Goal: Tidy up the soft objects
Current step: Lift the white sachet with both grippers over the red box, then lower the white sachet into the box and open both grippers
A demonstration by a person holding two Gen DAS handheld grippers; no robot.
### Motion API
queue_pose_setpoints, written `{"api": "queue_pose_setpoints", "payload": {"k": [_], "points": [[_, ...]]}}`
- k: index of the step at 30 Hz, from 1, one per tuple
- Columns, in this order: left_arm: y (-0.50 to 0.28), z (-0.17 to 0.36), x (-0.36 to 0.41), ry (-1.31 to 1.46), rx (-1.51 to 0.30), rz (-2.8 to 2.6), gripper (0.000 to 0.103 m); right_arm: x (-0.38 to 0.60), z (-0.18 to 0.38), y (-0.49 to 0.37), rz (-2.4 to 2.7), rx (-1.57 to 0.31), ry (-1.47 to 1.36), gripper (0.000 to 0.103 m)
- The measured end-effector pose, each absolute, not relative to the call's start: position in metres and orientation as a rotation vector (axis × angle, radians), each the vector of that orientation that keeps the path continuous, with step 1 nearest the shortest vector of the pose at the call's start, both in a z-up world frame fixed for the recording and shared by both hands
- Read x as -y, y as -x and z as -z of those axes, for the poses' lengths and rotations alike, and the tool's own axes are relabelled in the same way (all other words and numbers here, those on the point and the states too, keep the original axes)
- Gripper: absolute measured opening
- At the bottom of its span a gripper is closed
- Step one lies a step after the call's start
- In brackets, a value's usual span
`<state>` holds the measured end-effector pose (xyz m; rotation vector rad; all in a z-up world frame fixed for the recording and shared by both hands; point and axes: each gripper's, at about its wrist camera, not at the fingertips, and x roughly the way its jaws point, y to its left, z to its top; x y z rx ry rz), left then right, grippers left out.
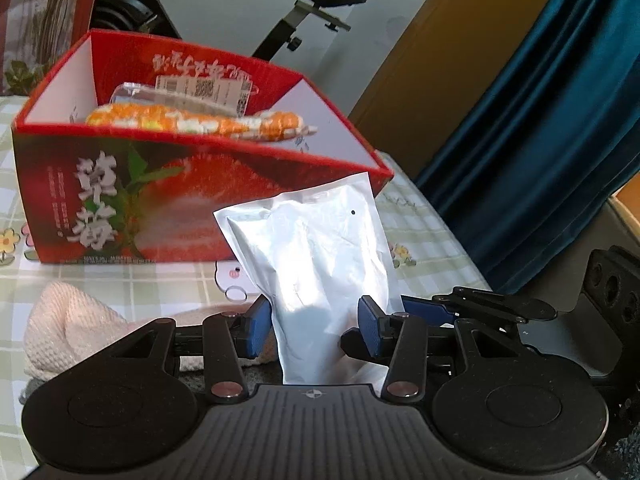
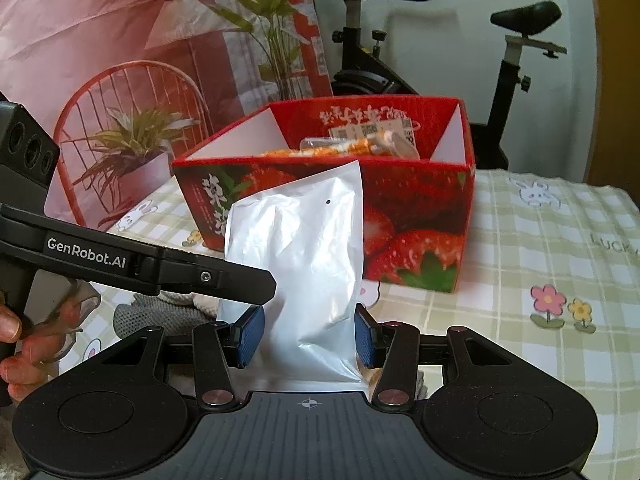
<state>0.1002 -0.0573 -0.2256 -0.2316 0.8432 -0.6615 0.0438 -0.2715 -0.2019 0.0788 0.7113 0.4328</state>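
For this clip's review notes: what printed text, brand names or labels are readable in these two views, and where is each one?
"GenRobot.AI": white lettering on the black left gripper's body, seen in the right wrist view.
"LUCK", cut off by the frame edge: on the green checked tablecloth.
Large white Chinese characters on the red strawberry cardboard box: too blurred to read.
White barcode label inside the box: too small to read.

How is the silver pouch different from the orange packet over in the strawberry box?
The silver pouch is plain and unprinted; the orange packet is speckled orange and white. The pouch stands upright outside the strawberry box, clamped by both the left gripper and right gripper; the packet lies flat inside, untouched. Both are soft, sealed bags.
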Motion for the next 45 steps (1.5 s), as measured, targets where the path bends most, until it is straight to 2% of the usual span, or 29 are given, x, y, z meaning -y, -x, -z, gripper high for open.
{"api": "queue_pose_setpoints", "payload": {"k": [12, 23, 32, 43, 45], "points": [[-0.116, 0.173, 0.039, 0.246, -0.721, 0.659, 0.049, 0.256, 0.152, -0.072, -0.486, -0.619, -0.017, 0.044], [-0.167, 0.145, 0.022, 0.266, -0.65, 0.617, 0.049, 0.229, 0.124, -0.136, -0.499, -0.562, 0.01, 0.045], [-0.219, 0.149, 0.02, 0.271, -0.64, 0.561, 0.049, 0.212, 0.129, -0.198, -0.474, -0.558, -0.018, 0.045], [-0.25, 0.181, 0.03, 0.215, -0.733, 0.512, 0.049, 0.217, 0.176, -0.243, -0.397, -0.694, -0.113, 0.045], [-0.25, 0.186, 0.03, 0.204, -0.74, 0.49, 0.052, 0.218, 0.181, -0.244, -0.382, -0.707, -0.115, 0.047]]}}
